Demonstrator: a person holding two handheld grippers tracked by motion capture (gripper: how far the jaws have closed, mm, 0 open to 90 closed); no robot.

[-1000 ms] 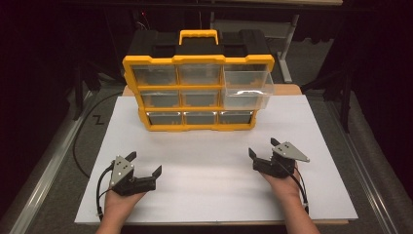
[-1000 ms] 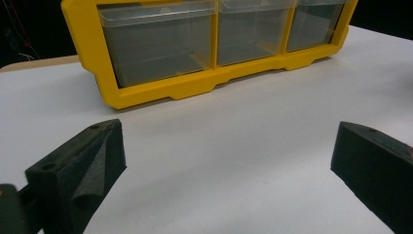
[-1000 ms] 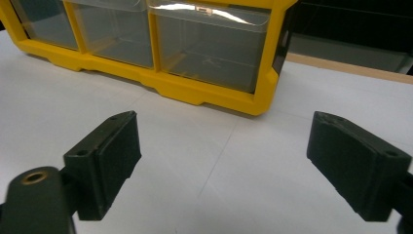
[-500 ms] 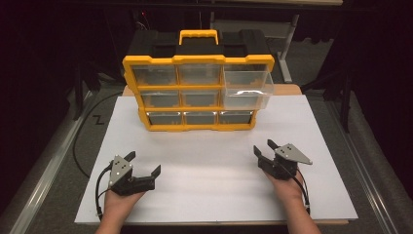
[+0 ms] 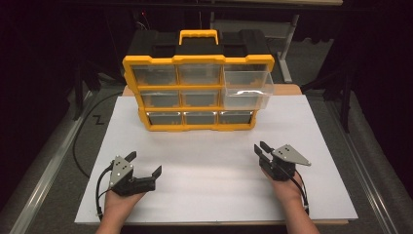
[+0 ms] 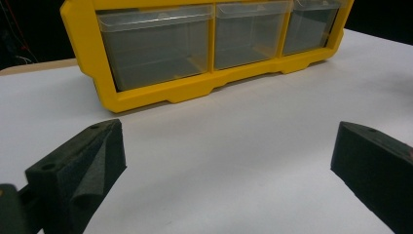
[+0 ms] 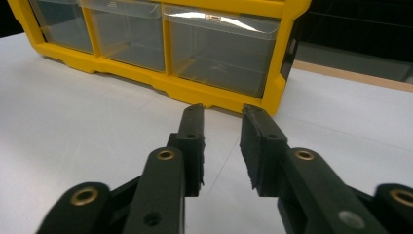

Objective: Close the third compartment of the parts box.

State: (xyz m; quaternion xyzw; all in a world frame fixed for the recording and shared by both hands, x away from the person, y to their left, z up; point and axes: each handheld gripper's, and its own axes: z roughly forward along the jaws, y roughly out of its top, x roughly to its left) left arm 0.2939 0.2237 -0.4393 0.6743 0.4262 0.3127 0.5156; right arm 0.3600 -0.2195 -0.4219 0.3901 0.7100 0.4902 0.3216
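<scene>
A: How is the step in hand best done?

B: The yellow plastic organiser cabinet with 9 clear drawers (image 5: 197,92) stands well ahead of both claws on the white board (image 5: 302,131). 1 clear plastic drawer (image 5: 247,88), at the upper right of the cabinet, is pulled out towards the claws, ahead of the right claw (image 5: 261,149) and higher than it. That drawer is judged to be the thing to be handled. The right claw is best raised and brought straight forward, so the drawer front is met squarely and the cabinet is not pushed back.

A: And the claws' states?

B: The left claw (image 5: 143,164) is spread wide, with nothing held. The right claw is parted only narrowly, a slim gap being seen between its pads (image 7: 194,146), and nothing is gripped.

A: What is hard to make out?

B: The drawers' contents cannot be told through the cloudy plastic. In both gripper views the cabinet's upper rows are cut off at the top edge. The cabinet's black back part (image 5: 146,46) is lost against the dark surroundings.
</scene>
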